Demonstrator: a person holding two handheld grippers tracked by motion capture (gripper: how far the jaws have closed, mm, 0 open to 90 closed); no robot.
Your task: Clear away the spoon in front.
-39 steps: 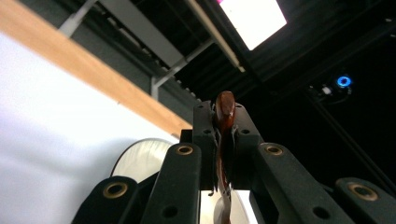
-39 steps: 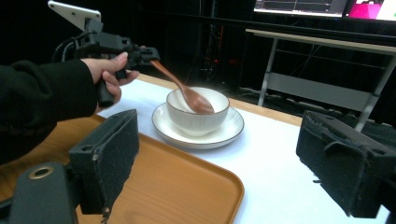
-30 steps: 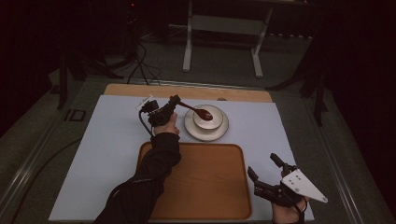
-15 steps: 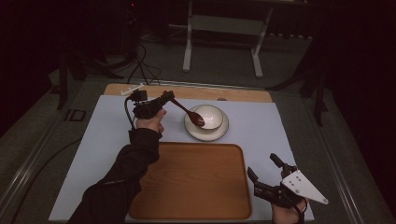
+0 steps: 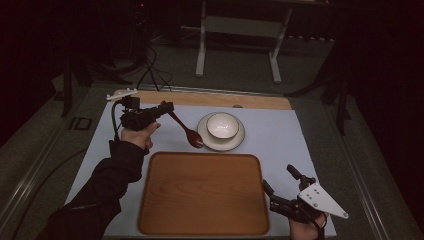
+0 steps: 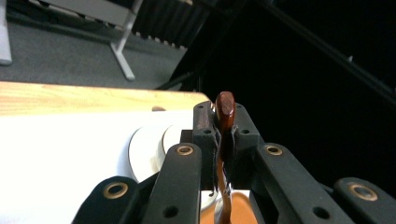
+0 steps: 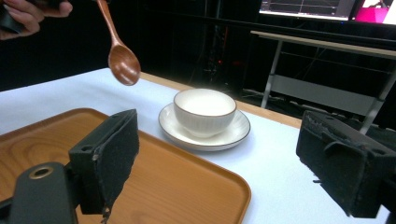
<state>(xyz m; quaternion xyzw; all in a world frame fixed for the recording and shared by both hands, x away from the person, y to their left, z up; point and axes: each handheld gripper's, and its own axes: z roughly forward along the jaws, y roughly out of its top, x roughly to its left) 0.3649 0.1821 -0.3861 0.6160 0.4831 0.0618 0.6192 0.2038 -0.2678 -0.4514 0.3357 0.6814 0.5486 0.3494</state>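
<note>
Spoon [image 5: 186, 131] hangs in the air, its handle pinched between the left gripper [image 5: 165, 108] fingers, bowl end tilted down over the table [image 5: 280, 131] just left of the saucer [image 5: 239, 141]. Nearest the person, the right gripper [image 5: 281, 181] rests by the wooden tray [image 5: 200, 195] (fingers spread wide, holding nothing). Beyond the tray, a white bowl [image 5: 222, 125] sits on the saucer.
</note>
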